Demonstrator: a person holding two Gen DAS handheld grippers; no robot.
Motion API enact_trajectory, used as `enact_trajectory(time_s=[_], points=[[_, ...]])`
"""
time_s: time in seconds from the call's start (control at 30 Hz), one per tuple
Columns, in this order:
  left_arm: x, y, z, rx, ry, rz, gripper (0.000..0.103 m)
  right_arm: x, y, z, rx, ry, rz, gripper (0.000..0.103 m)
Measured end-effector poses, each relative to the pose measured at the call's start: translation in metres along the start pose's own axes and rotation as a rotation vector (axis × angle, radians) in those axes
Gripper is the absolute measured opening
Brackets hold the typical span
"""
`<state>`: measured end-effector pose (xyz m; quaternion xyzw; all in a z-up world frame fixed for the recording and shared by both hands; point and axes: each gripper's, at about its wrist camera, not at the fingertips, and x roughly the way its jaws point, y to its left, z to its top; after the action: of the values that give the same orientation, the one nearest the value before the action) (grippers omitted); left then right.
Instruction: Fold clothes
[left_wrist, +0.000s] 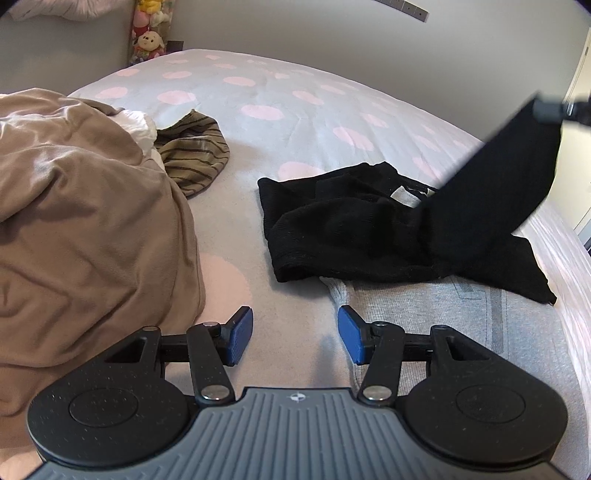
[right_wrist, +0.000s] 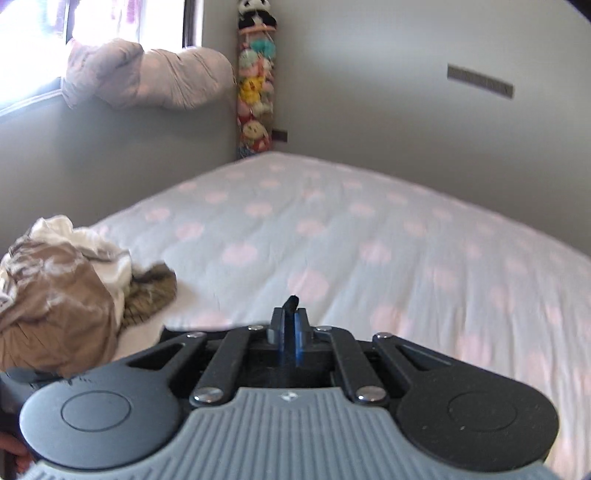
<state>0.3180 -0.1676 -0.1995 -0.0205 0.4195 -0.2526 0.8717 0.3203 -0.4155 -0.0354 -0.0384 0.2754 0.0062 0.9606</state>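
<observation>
The right tongs (right_wrist: 291, 321) are pinching a corner of the black garment (left_wrist: 369, 229), holding that end up in the air while the rest is lying crumpled on the bed (left_wrist: 295, 110), partly over a grey garment (left_wrist: 424, 314). The left tongs (left_wrist: 295, 332) are hovering spread above the sheet with nothing between them, beside a tan garment (left_wrist: 81, 221).

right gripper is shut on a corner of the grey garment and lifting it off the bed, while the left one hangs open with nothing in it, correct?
Not the grey garment: the left wrist view shows the right gripper shut on the black garment, lifting one end off the bed. The left gripper does hang open with nothing in it.
</observation>
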Motion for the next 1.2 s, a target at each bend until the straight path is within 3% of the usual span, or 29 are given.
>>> enact_trajectory(time_s=[0.27, 0.53, 0.77, 1.2], points=[[0.0, 0.007, -0.004, -0.026, 0.001, -0.031, 0.049, -0.031, 0.026, 0.094, -0.055, -0.108, -0.028, 0.005], [0.0, 0.01, -0.006, -0.039, -0.004, -0.055, 0.049, -0.047, 0.017, 0.136, -0.037, -0.158, -0.113, 0.005], [0.0, 0.011, -0.005, -0.05, -0.003, -0.059, 0.049, -0.057, -0.016, 0.11, 0.002, -0.109, -0.182, 0.005], [-0.006, 0.0, -0.002, 0.001, -0.056, -0.082, 0.049, -0.024, -0.106, -0.011, 0.178, 0.055, -0.283, 0.004]])
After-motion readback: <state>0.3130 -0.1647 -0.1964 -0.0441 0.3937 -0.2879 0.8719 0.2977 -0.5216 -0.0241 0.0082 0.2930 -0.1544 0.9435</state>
